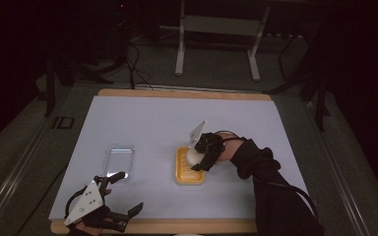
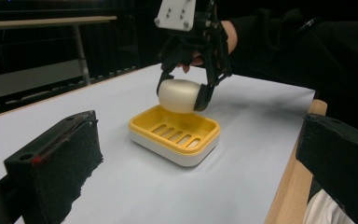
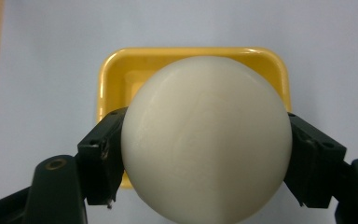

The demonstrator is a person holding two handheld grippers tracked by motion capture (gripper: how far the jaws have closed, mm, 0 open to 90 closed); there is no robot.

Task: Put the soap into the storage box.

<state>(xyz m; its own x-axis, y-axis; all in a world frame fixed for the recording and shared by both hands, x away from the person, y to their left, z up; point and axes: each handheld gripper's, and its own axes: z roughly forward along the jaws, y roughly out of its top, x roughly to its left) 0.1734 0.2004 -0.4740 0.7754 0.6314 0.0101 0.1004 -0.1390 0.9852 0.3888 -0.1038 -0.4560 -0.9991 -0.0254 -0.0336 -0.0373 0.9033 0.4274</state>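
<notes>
Soap bar [image 3: 205, 140], cream, rounded, hanging just above yellow slatted dish [image 2: 175, 134], right gripper [image 2: 185, 95] clamping its sides; lowering level and centred is advisable; left gripper [image 1: 112, 196] idling wide open, holding nothing

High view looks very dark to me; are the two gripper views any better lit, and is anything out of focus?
High view: dim, surroundings nearly black, clear lid faint. Left gripper view: brighter, soap and yellow dish sharp, own jaws slightly soft. Right gripper view: evenly lit, soap sharp, no glare.
</notes>
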